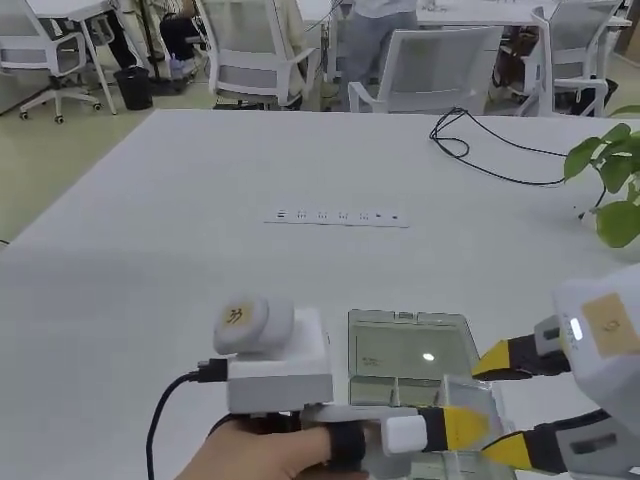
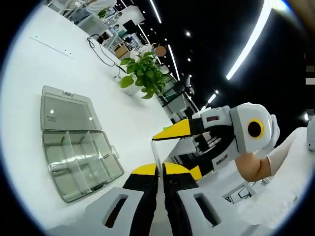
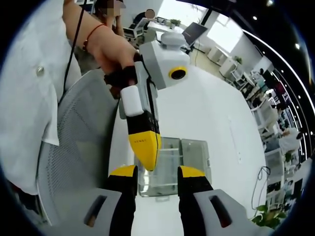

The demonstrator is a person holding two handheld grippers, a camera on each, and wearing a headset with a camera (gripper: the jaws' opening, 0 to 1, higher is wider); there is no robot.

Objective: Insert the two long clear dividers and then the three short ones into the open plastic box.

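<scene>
Over one open plastic box [image 1: 405,342] on the white workbench [image 1: 200,200], the left gripper [image 2: 160,168] pinches one clear divider [image 2: 156,151]; the right gripper [image 3: 156,171] holds its two jaws apart.

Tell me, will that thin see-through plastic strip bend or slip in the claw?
The thin clear plastic divider strip stands straight from the shut left claw, so it is probably stiff, not floppy. So thin, it is likely light. Its smooth faces might slip.
</scene>
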